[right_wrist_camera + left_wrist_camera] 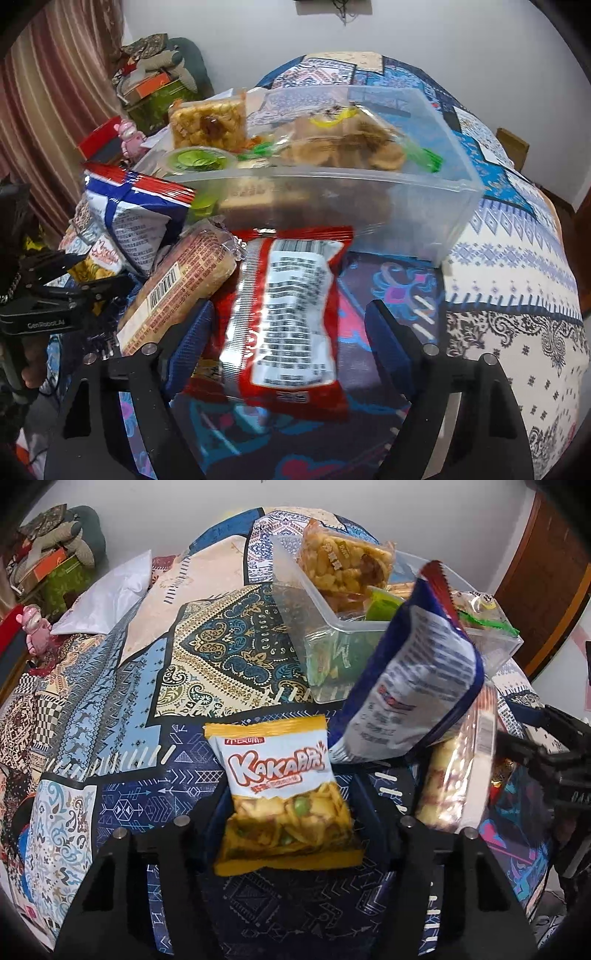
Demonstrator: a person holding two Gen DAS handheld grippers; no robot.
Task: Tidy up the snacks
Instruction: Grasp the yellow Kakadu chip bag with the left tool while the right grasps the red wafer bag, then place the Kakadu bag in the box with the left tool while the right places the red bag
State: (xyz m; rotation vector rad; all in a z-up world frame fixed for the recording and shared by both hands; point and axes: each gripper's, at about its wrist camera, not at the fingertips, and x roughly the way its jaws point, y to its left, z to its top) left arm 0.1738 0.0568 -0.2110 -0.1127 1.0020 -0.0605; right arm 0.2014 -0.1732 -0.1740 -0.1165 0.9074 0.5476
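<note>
Crinkly foil is what both claws face. The yellow snack bag (286,797) lies flat on the patterned bedspread (229,657), between the spread fingers of the left claw (291,834), not yet pinched as far as I can tell. The red packet (286,314) lies likewise between the spread fingers of the right claw (291,332). Both look light, puffy and slick; I judge a squeeze on the belly would crush the crisps, so the flat sealed end or a long side is the safer hold.

The clear plastic box (436,221) stands further in on the bed, already heaped above its rim with a rice cake (208,123) and a bag of biscuits (351,147). Open room inside looks scarce. A blue and white bag (417,672) leans against the box's near wall, and a wrapped bar (181,277) rests just beside the red packet, so lifting straight up seems wise. The bed's right edge lies near the box.
</note>
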